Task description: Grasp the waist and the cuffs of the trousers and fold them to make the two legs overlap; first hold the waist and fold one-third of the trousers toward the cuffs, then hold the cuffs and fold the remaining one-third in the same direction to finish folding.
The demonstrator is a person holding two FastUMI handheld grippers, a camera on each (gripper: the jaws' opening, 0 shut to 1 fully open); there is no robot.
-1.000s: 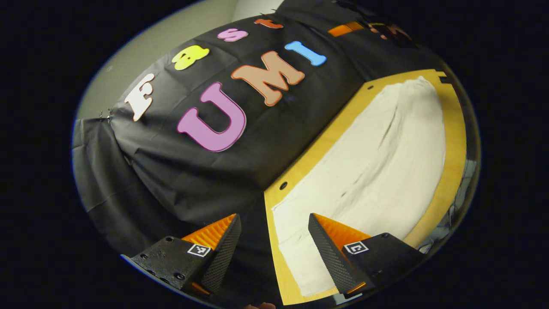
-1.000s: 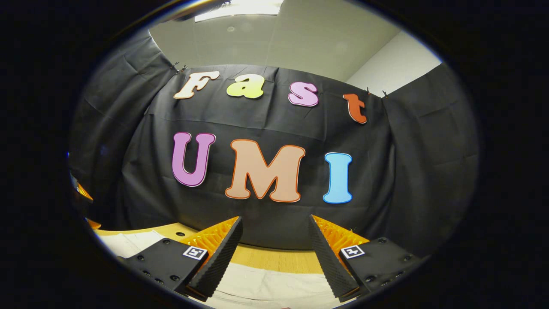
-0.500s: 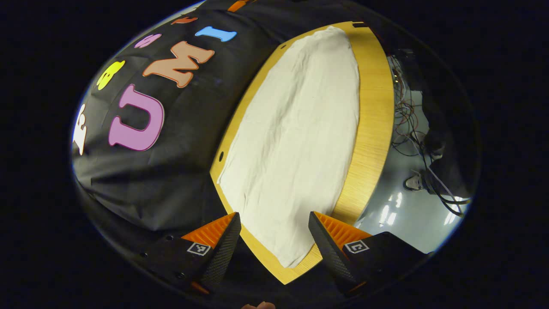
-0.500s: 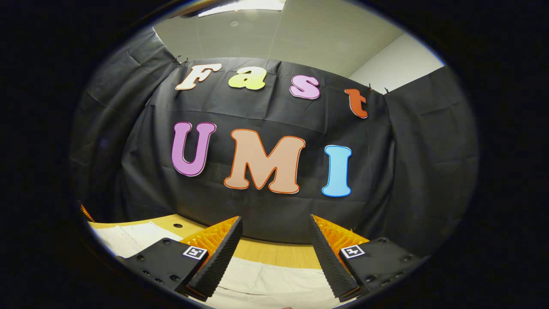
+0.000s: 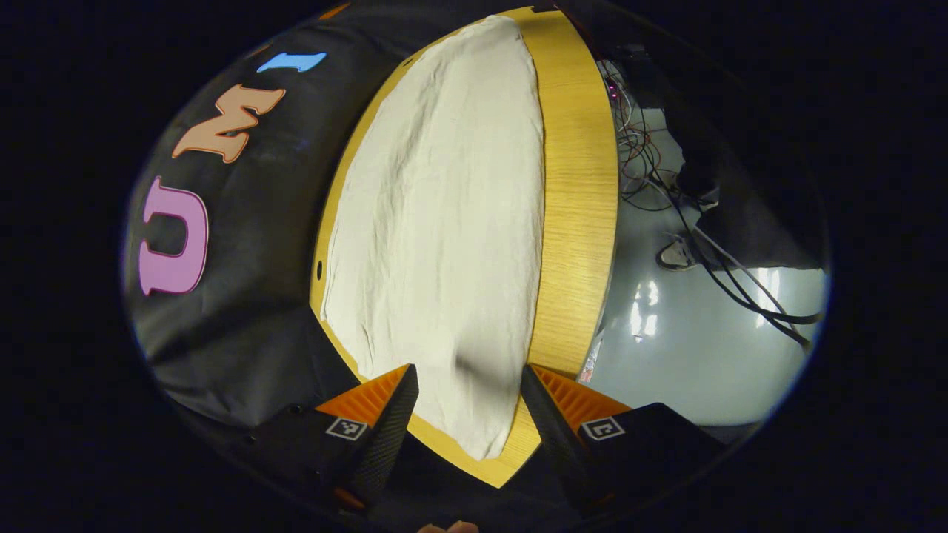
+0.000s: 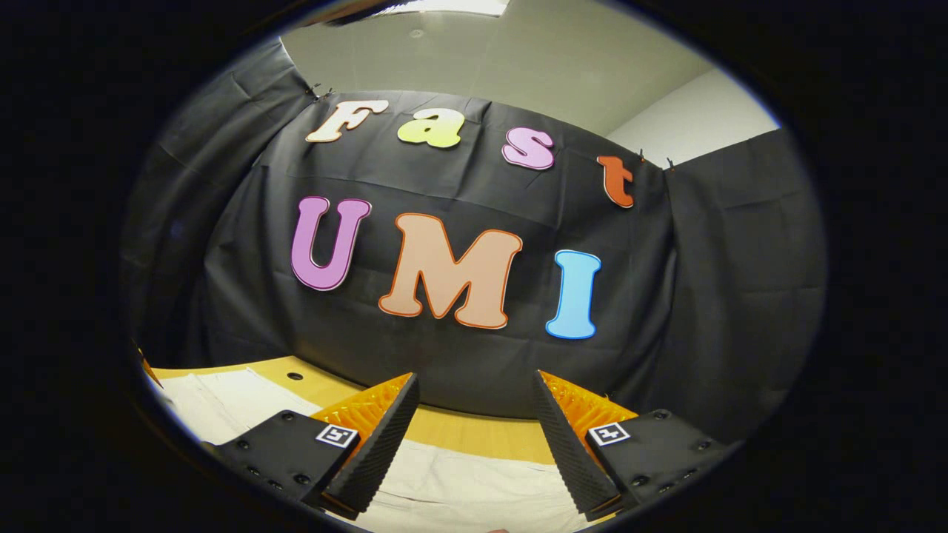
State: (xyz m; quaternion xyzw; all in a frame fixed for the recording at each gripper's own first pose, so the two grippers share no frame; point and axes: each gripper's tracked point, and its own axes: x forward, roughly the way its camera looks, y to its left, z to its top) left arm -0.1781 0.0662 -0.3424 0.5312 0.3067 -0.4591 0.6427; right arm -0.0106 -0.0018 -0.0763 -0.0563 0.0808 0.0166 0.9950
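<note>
Cream-white trousers (image 5: 444,222) lie flat along a yellow wooden table (image 5: 578,222) in the left gripper view, running away from the camera. My left gripper (image 5: 466,414) hovers open over their near end, one finger on each side of the cloth's tip, not touching it. In the right gripper view the trousers (image 6: 459,488) show as a pale strip at the bottom. My right gripper (image 6: 474,451) stands open above that strip, pointed toward the booth's black wall, nothing between its fingers.
Right of the table in the left gripper view is a shiny grey floor (image 5: 681,355) with tangled cables (image 5: 711,244) and a shoe (image 5: 675,255). Black cloth (image 5: 237,318) hangs along the table's left edge. The table edge (image 6: 474,437) meets the wall in the right gripper view.
The left gripper has swung round to look along the trousers from their near end, and the floor has come into sight. The right gripper has tilted down slightly. Both stay open.
</note>
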